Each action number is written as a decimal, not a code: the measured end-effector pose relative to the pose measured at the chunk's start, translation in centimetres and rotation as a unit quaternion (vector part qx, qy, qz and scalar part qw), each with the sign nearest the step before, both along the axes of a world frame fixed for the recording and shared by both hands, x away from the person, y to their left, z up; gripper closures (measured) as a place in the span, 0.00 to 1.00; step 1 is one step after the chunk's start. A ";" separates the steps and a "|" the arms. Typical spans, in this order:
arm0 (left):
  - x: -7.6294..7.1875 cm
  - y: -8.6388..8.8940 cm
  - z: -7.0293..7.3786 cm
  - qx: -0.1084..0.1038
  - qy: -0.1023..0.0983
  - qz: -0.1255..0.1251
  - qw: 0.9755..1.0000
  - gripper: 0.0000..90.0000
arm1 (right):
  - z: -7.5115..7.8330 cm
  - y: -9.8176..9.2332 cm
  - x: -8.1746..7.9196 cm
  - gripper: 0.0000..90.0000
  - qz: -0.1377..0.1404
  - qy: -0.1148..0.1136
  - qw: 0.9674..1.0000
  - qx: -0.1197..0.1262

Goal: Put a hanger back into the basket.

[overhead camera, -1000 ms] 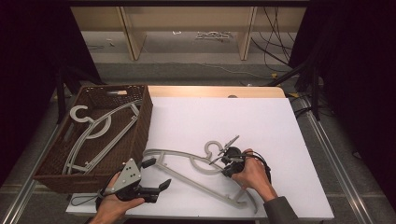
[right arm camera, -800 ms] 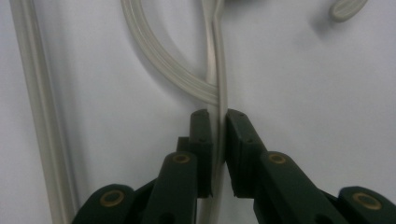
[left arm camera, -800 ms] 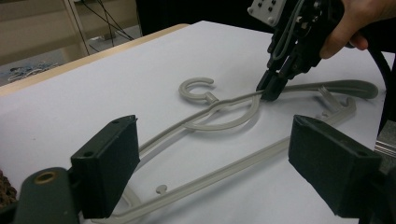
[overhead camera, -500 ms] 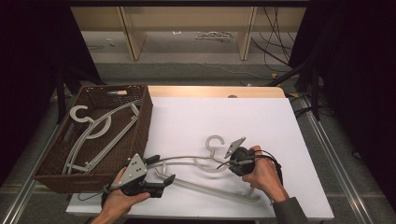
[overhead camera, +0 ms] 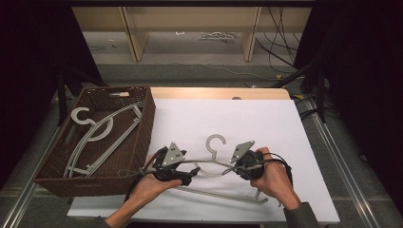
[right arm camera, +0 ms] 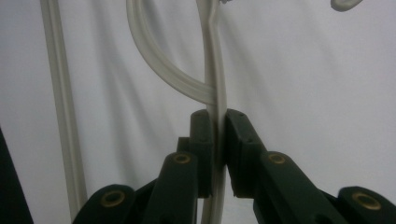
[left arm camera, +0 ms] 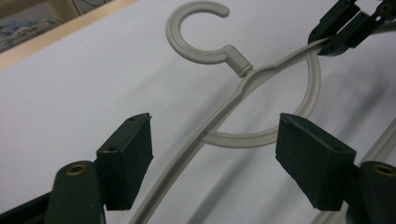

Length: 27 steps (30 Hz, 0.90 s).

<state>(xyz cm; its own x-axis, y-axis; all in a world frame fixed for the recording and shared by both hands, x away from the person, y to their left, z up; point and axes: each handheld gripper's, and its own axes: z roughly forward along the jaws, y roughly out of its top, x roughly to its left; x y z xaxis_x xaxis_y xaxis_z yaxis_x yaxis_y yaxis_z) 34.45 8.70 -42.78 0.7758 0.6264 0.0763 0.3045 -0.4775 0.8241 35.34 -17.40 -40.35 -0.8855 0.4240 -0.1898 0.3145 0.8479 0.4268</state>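
Grey plastic hanger (overhead camera: 216,161) sits mid-table with white room around, right gripper (right arm camera: 217,135) clamped on its shoulder, left gripper (left arm camera: 215,158) closing, jaws astride the other shoulder untouched.

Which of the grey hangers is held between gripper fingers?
The hanger on the white table, clamped by the right gripper; the others lie in the brown basket.

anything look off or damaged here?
Nothing damaged. The grey hanger is intact, its shoulder pinched by the right hand-held gripper; the left hand-held gripper straddles the other shoulder, jaws just closing, not yet touching. Hangers in the wicker basket lie loosely crisscrossed.
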 end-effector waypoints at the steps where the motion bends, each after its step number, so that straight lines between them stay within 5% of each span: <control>1: 0.1 -0.2 0.1 0.007 0.002 -0.005 1.000 0.31 | 0.2 0.0 -0.1 0.91 0.003 -0.002 1.000 0.002; 8: 1.2 -1.5 0.1 0.040 0.039 -0.030 0.998 0.37 | 1.0 0.5 -1.0 0.91 0.020 -0.011 1.000 0.001; 14: 1.5 -1.7 0.0 0.068 0.063 -0.075 0.993 0.60 | 1.5 1.2 -1.6 0.91 0.041 -0.011 0.999 -0.003; 16: 1.7 -1.7 0.2 0.086 0.028 -0.107 0.990 0.74 | 1.5 1.4 -1.7 0.91 0.045 -0.015 0.999 -0.003; 23: 0.4 -1.9 0.9 0.123 0.017 -0.149 0.981 0.85 | 1.4 1.1 -1.5 0.89 0.059 -0.021 0.998 -0.004; 27: -0.2 -2.0 1.3 0.125 0.009 -0.167 0.978 0.91 | 1.7 0.7 -1.4 0.84 0.045 -0.038 0.998 0.002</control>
